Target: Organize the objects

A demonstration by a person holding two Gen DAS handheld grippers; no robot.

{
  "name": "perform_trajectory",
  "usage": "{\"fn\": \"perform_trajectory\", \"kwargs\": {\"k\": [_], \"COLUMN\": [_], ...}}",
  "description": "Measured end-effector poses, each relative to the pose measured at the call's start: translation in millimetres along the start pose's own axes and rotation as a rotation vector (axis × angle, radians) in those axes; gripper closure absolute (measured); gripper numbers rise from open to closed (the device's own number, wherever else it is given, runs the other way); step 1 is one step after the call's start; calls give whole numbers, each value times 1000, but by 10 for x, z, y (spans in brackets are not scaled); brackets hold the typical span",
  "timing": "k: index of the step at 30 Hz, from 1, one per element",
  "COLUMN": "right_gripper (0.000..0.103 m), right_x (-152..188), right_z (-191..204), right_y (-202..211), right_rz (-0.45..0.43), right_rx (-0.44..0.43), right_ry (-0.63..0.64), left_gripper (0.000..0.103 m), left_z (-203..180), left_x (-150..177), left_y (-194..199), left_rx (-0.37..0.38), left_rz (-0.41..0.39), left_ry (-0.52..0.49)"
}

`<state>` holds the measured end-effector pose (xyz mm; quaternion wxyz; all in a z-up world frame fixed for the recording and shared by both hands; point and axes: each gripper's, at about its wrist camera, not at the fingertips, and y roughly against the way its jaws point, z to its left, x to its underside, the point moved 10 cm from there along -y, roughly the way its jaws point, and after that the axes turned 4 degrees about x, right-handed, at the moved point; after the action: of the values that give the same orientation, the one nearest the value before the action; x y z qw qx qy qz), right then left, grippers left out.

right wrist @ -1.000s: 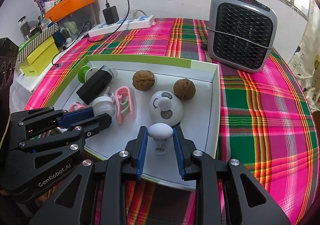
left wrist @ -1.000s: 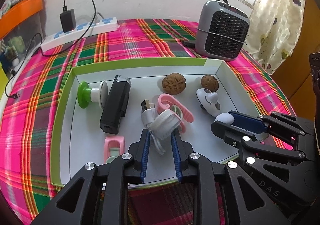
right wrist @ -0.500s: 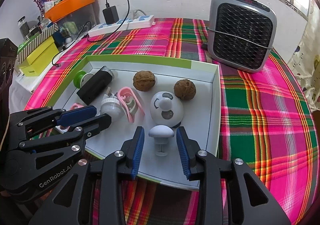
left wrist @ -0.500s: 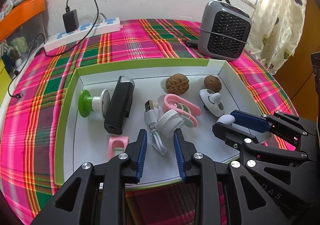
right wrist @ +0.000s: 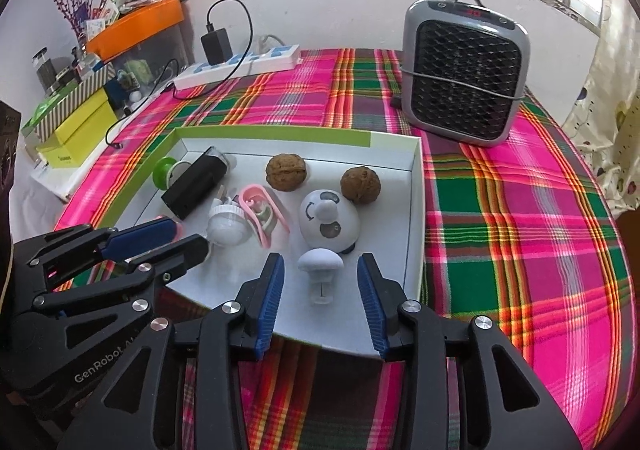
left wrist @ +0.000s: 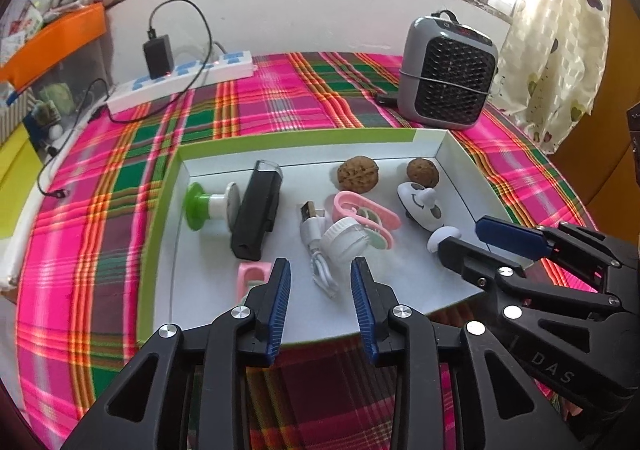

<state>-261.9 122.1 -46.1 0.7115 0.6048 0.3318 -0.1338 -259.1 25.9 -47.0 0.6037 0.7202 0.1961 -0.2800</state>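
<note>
A pink, green and orange plaid cloth (right wrist: 500, 218) covers the table, and on it lies a shallow white tray (left wrist: 172, 234) with a green rim that holds all the small things. Behind the tray, at the right, stands a grey fan heater (right wrist: 466, 76); a white power strip (left wrist: 180, 80) with a black adapter plugged in lies at the far left edge. Inside the tray, a black rectangular device (left wrist: 256, 216) lies beside a green-and-white suction piece (left wrist: 206, 204), two walnuts (right wrist: 286, 172) sit near the far wall, and a white dome with a face (right wrist: 328, 222) rests in front of them. The left gripper (left wrist: 320, 286) hangs over the tray's near edge, its jaws opening, with a white round cap (left wrist: 344, 238) and white USB cable (left wrist: 316, 246) lying free ahead of the pads, next to a pink clip (left wrist: 366, 216). The right gripper (right wrist: 320, 286) is likewise opening, and a white mushroom-shaped piece (right wrist: 320, 262) stands between its pads, untouched by either.
</note>
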Motion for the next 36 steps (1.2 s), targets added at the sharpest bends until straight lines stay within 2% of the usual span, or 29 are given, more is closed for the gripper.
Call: {"fn": "perform_trajectory", "kwargs": {"k": [15, 17, 21, 29, 36], "right_gripper": [62, 51, 49, 49, 49], "right_x": [125, 156, 193, 305, 466], "right_z": [91, 80, 73, 88, 60], "right_y": [318, 361, 450, 537, 513], "right_rz": [-71, -77, -93, -102, -74], "right_rx": [16, 25, 27, 43, 55], "right_ry": [5, 1, -4, 6, 1], "left_gripper": [74, 74, 74, 74, 74], "left_z": [31, 26, 12, 18, 74], "left_x": [165, 193, 244, 393, 631], "left_y": [350, 392, 450, 563, 508], "left_rx": [-84, -93, -90, -96, -122], "left_rz": [-64, -70, -76, -75, -30], "left_ry": [7, 3, 9, 23, 36]}}
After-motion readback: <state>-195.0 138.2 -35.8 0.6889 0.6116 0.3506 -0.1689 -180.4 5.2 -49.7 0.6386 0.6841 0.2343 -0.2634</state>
